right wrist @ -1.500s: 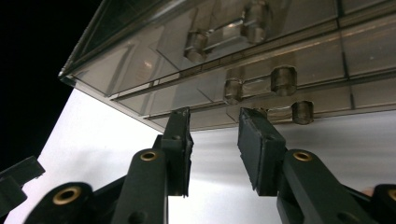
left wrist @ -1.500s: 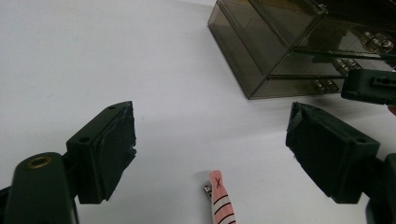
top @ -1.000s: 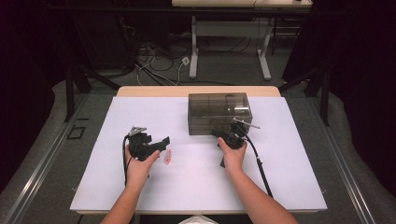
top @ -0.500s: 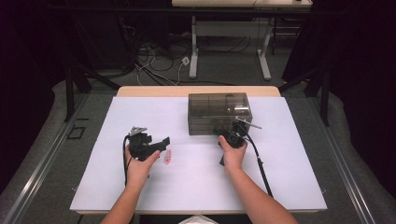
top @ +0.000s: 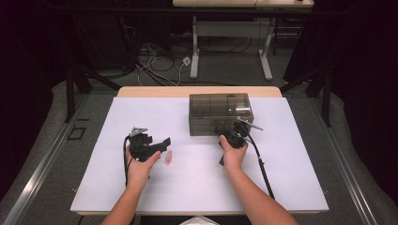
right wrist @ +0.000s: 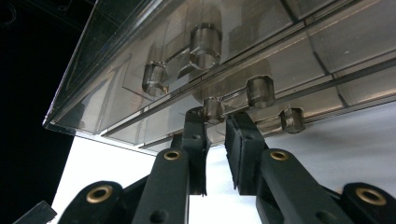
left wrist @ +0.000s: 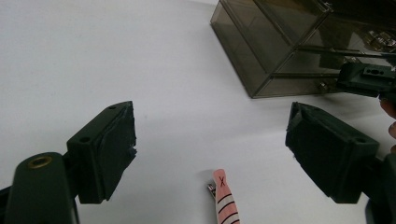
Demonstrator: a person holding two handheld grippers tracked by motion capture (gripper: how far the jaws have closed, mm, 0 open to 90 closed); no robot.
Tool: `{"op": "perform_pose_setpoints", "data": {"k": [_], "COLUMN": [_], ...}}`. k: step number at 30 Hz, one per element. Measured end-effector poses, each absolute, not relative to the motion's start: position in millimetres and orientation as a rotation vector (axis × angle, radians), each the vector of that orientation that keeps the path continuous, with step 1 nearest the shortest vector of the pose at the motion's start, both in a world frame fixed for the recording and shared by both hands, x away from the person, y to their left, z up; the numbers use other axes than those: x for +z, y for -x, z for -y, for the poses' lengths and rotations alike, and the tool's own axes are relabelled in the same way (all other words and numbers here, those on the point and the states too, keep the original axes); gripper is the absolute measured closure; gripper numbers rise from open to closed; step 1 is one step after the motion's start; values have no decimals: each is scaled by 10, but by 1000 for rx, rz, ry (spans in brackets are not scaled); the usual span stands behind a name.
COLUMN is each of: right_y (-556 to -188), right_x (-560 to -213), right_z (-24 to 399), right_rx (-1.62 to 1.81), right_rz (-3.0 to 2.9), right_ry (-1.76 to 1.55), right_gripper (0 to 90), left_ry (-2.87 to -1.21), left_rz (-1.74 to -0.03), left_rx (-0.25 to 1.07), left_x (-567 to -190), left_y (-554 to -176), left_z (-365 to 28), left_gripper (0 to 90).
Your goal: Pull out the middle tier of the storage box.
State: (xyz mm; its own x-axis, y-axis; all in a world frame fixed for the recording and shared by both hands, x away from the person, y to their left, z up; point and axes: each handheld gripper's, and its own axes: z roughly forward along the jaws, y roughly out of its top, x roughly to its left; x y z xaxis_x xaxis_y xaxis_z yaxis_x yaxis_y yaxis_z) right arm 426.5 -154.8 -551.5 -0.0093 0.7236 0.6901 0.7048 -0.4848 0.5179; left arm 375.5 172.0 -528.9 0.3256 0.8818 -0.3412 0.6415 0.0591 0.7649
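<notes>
A smoky clear plastic box (top: 220, 112) with drawers stands at the table's far middle. My right gripper (top: 230, 133) is at its front face. In the right gripper view its jaws (right wrist: 215, 126) have just been closing and now pinch a small clear drawer knob (right wrist: 214, 111) between their tips. A small pink strip with black stripes and an X, metal at one end (left wrist: 225, 198), lies flat on the white table. My left gripper (left wrist: 210, 144) hovers over it, open wide, with nothing between the pads. In the high view the left gripper (top: 162, 146) sits just left of the pink strip (top: 168, 157).
White tabletop (top: 141, 112) stretches bare to the left and front of the box (left wrist: 280, 42). The right gripper's jaw (left wrist: 369, 77) shows at the box's corner in the left gripper view. Cables trail from both grippers toward the near edge. A dark floor with wires lies beyond.
</notes>
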Motion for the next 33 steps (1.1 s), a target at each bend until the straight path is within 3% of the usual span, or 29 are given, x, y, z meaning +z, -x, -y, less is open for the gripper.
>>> {"op": "perform_pose_setpoints", "data": {"k": [33], "right_y": [-4218], "right_x": [-5528], "right_z": [1523], "right_rx": [1572], "right_rz": [-1577], "right_ry": [-2197], "right_gripper": [822], "left_ry": [-1660], "left_rz": [-1397], "left_rx": [323], "left_x": [-5292], "left_y": [-3755], "left_z": [-1722], "left_gripper": [165]}}
